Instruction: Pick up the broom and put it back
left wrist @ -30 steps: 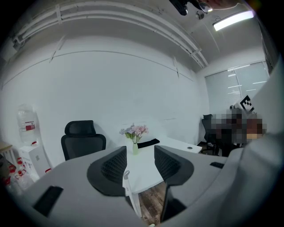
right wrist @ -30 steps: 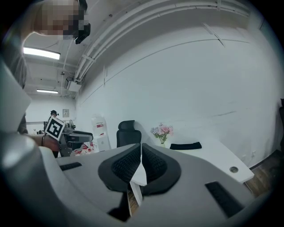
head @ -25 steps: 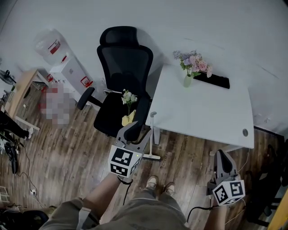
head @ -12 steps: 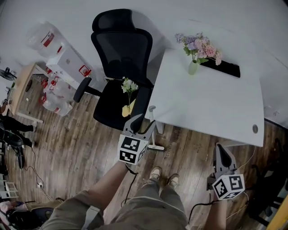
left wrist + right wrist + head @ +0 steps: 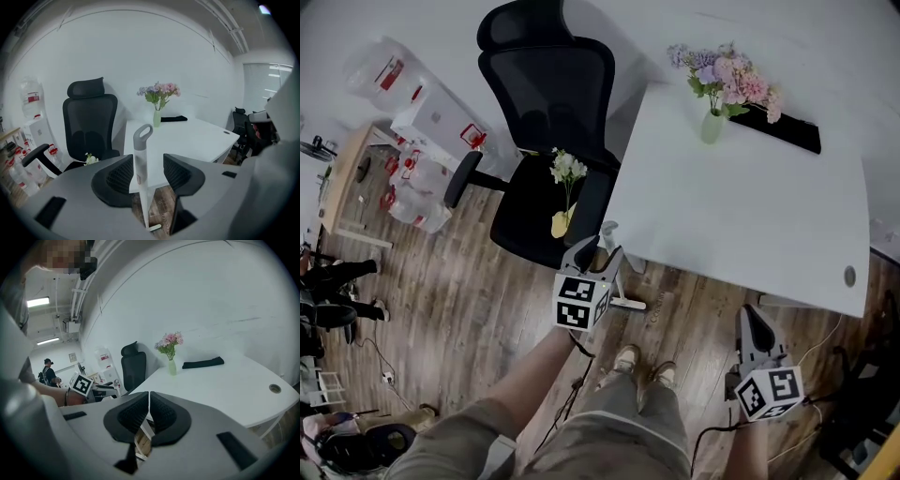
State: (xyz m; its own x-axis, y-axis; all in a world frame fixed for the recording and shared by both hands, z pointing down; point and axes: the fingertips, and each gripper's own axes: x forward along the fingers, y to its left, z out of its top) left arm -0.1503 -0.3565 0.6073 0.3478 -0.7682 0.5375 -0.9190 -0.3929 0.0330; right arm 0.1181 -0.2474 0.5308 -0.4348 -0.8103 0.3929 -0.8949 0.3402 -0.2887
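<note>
The broom stands upright beside the white table's corner: a pale handle [image 5: 140, 164] with a grey loop on top, its foot [image 5: 624, 303] on the wood floor. My left gripper [image 5: 597, 251] is open, one jaw on either side of the handle [image 5: 608, 231]. In the left gripper view, the left gripper [image 5: 147, 174] has the handle close against its left pad, with a gap on the right. My right gripper [image 5: 753, 328] hangs low at the right, near the table's front edge. In its own view, the right gripper [image 5: 149, 413] is shut on nothing.
A black office chair [image 5: 546, 103] stands left of the white table [image 5: 741, 216], with a small yellow vase of white flowers [image 5: 563, 217] on its seat. A vase of pink flowers [image 5: 719, 89] and a black item [image 5: 785, 128] sit on the table. Water bottles and boxes [image 5: 417, 122] stand far left.
My left gripper has moved forward and to the right until its jaws stand around the broom handle. The right gripper has barely moved.
</note>
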